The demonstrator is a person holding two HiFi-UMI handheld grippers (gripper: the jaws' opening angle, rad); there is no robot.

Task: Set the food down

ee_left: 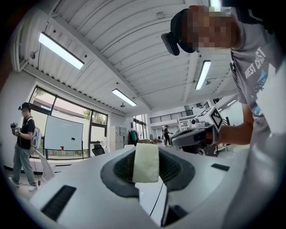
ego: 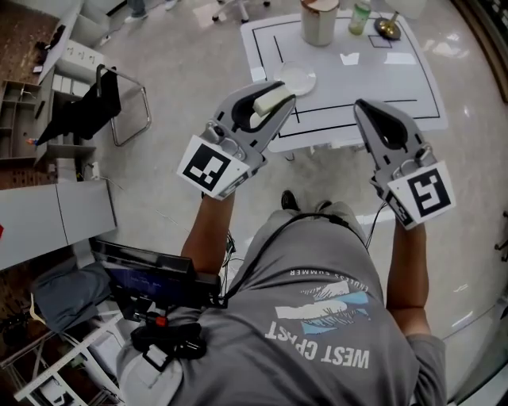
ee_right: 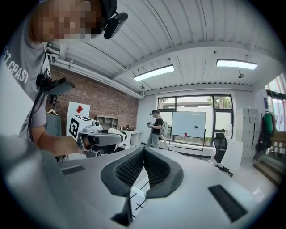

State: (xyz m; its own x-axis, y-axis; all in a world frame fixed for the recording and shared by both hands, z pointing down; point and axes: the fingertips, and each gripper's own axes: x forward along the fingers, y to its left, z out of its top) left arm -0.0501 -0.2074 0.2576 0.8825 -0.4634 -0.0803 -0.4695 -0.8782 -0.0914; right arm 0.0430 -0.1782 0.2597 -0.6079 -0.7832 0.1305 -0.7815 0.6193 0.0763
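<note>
Nearest to the head camera we see the person's grey shirt [ego: 317, 317], and from it both forearms reach forward, each hand carrying one of the tongs.

The left tongs [ego: 284, 92] are grasping the food [ego: 268, 103], a pale, cream-coloured block. In the left gripper view this block stands upright between the two dark ribbed pads, which press on its two flat sides. Its upper end rises a little above the pads and its lower end hangs down into the gap under them. So the food is inside the left tongs, near their tips, and it does not lie on any surface.

The right tongs [ego: 359, 105] are level with the left ones and well apart from them. They are clenched on nothing: in the right gripper view the ribbed pads meet at their tips, and between them we see only the surface below.

Farther away is the white worktop [ego: 413, 87], marked with black lines. In the head view the food shows over its near left corner, just beside a small round plate [ego: 295, 78]. At the far edge stand a beige canister [ego: 319, 24], a bottle [ego: 361, 16] with a green cap and a small brass-coloured object [ego: 387, 28]. A black chair [ego: 95, 107] stands on the floor to the left.
</note>
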